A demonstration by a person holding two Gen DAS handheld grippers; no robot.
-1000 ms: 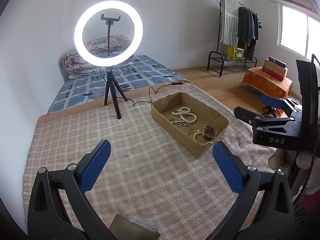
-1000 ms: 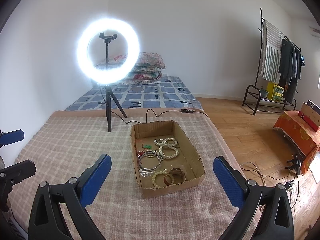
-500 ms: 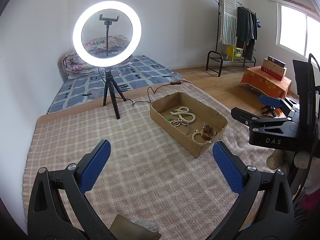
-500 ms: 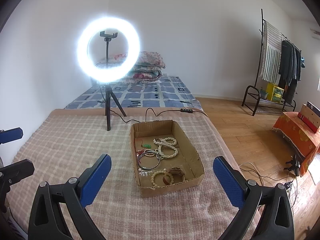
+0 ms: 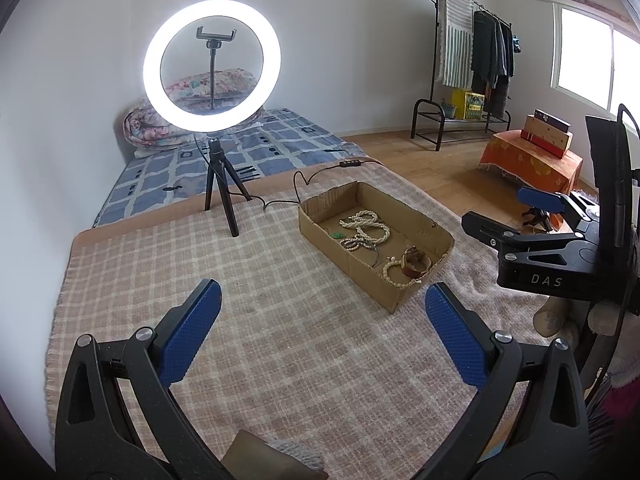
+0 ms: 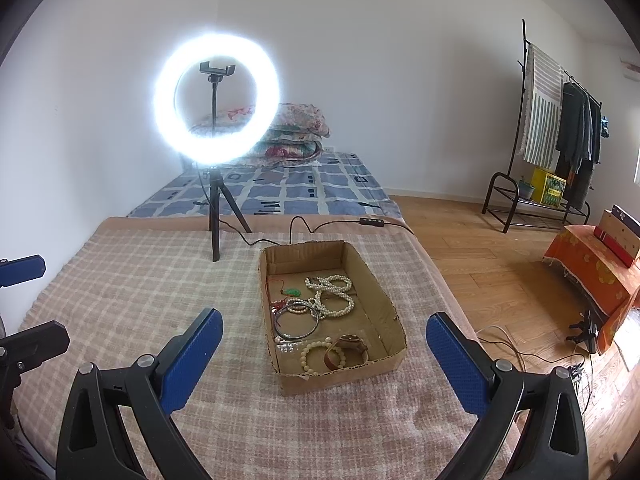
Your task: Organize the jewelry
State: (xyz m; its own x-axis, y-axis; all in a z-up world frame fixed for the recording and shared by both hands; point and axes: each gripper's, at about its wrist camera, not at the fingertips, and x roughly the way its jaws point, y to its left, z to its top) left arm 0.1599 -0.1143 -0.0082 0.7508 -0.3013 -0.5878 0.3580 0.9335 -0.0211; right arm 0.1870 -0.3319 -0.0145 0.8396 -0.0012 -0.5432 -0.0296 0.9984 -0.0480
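Note:
A shallow cardboard box (image 5: 438, 235) (image 6: 394, 320) lies on a pink checked blanket (image 5: 280, 340) (image 6: 140, 300). It holds white bead necklaces (image 6: 332, 294) (image 5: 366, 228), a green pendant (image 6: 293, 291), a dark bangle (image 6: 296, 322), a cream bead bracelet (image 6: 318, 356) and a brown leather bracelet (image 6: 348, 350). My left gripper (image 5: 320, 312) is open and empty, hovering above the blanket short of the box. My right gripper (image 6: 320, 344) is open and empty, hovering in front of the box's near end; it also shows in the left wrist view (image 5: 524, 220).
A lit ring light on a tripod (image 5: 212, 76) (image 6: 216, 96) stands at the blanket's far edge, its cable (image 6: 304, 224) running behind the box. A mattress (image 6: 280, 188) lies beyond. A clothes rack (image 6: 560, 128) and an orange-draped stand (image 6: 592, 276) are on the wooden floor to the right.
Both views shift slightly: the box sits a touch lower and nearer in the right wrist view. Both grippers stay open and empty.

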